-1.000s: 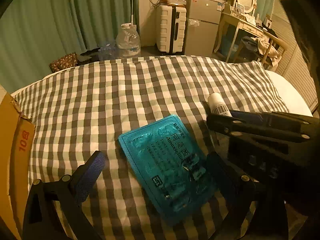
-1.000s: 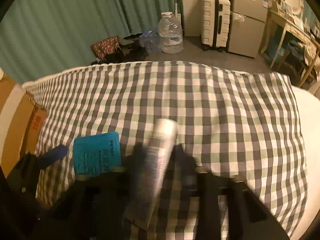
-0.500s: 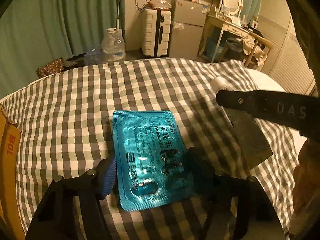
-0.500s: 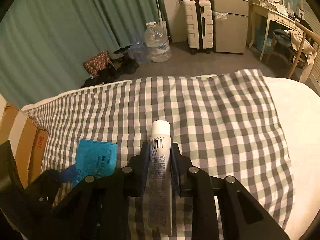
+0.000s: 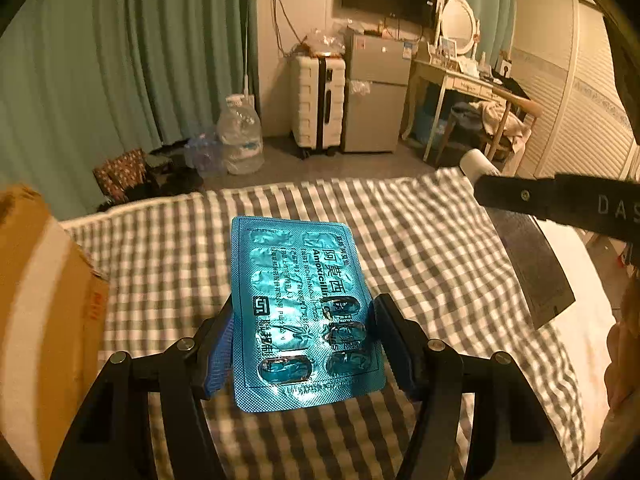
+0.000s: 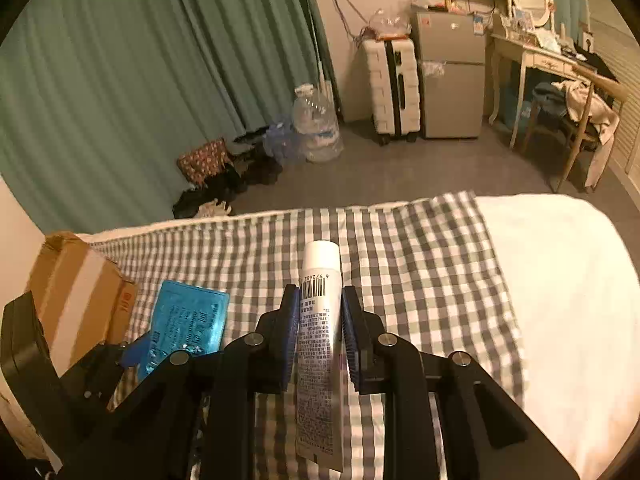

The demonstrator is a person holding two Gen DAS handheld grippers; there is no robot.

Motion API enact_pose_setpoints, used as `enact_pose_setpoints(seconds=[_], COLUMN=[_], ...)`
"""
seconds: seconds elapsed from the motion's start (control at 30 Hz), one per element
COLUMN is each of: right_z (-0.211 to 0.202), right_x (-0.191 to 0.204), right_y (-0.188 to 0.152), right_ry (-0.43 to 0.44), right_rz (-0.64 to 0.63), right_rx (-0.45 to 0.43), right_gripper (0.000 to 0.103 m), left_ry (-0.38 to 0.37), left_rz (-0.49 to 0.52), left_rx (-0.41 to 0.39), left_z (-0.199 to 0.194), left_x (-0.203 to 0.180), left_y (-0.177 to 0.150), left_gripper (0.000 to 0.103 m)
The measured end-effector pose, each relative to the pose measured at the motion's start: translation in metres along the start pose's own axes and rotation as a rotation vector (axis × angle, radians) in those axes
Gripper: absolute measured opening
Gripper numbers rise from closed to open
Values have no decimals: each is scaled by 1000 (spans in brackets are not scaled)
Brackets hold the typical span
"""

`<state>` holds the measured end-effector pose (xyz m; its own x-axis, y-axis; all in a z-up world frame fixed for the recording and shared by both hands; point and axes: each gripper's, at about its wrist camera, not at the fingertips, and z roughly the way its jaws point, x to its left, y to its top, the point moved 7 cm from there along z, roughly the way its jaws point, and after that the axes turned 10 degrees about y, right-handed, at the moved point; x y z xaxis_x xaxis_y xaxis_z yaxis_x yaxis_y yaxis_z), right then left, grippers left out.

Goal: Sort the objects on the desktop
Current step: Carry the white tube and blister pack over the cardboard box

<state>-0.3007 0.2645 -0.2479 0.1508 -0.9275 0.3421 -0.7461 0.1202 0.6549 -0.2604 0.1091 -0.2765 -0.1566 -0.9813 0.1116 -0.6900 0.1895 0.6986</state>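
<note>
- The left gripper (image 5: 302, 342) is closed on a blue pill sheet (image 5: 298, 308), its pads pressing the sheet's two long edges near the end closest to the camera. Gripping by the edges leaves the foil face and the pill pockets untouched, and the rest of the sheet juts forward, clear of the checked cloth (image 5: 420, 248).
- The jaws stand fairly wide because the sheet is broad; they are set to its width, not loose.
- The right gripper (image 6: 320, 320) is clamped narrow on a white tube (image 6: 320, 320), holding it about the middle with the cap end pointing away and the flat crimped end hanging back towards the camera. A mid-body grip looks balanced, so the tube should not swing.
- Both things are in the air above the cloth; from the right wrist view the sheet shows to the left of the tube, the two apart.
- A cardboard box (image 5: 44, 300) stands at the left edge of the cloth, just beside the left gripper. It is probably where the sorted things go, though its inside is not visible.
- Judged from this, both pickups are done and the carry to a drop-off remains.
- The sheet is thin and flexible; squeezed harder across its width it could buckle, or slip out if tipped.
</note>
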Motion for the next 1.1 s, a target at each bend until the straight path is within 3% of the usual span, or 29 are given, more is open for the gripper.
enact_pose_setpoints(seconds=[0.27,0.5,0.77,1.1], right_z=[-60,-114,-156,-190], right_x=[23,52,82,148], right_y=[-13,-18,-10,0], right_ry=[14,1,8,53], right_rz=[28,-21,-66,-157], right_rx=[-70,-132,-192,-261], right_gripper=[20,21,21,21], left_ry=[34,60,96,162], left_rz=[2,-26,-38,-80], left_rx=[-83,-146,-216,-294], left_z=[-74,-130,-185,-237], left_x=[21,40,63,118], left_y=[11,17,26,38], left_gripper=[66,66,66,66])
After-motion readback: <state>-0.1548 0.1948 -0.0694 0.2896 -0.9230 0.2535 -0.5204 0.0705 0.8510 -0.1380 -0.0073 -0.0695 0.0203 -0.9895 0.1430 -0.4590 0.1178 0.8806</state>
